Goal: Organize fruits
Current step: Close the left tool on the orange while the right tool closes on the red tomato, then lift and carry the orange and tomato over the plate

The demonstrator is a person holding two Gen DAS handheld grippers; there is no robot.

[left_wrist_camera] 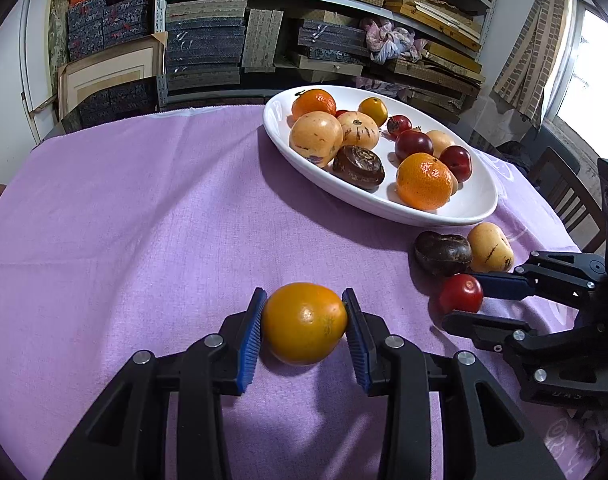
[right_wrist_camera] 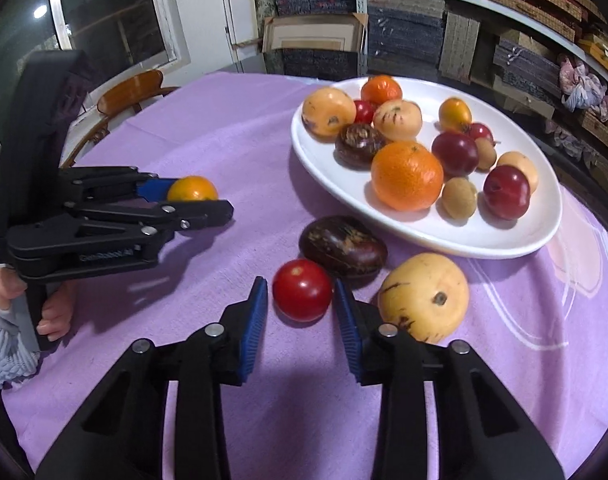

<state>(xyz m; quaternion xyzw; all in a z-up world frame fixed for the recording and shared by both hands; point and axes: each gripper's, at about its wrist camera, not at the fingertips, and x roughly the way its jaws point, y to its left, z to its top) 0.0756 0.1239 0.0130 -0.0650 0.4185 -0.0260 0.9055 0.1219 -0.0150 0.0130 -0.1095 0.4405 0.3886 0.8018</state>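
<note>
Both fingers sets grip fruit: left gripper (left_wrist_camera: pixel 304 322) orange fruit (left_wrist_camera: pixel 304 323), right gripper (right_wrist_camera: pixel 301 300) red tomato (right_wrist_camera: pixel 302 290); only right wrist shows a hand (right_wrist_camera: pixel 49 312).

Left wrist view: camera sits behind own fingers, looks forward and steeply down across purple tablecloth (left_wrist_camera: pixel 143 208); shelving at back, window at far right edge. Close range.

Right wrist view: same mounting, same downward tilt, close range; glazed door at upper left, shelving upper right.

Shared region: white oval plate (left_wrist_camera: pixel 476 200) (right_wrist_camera: pixel 484 244), tablecloth (right_wrist_camera: pixel 231 128), shelving. Each view catches other gripper from side: right gripper (left_wrist_camera: pixel 464 294) at right edge, left gripper (right_wrist_camera: pixel 199 200) at left edge.
</note>
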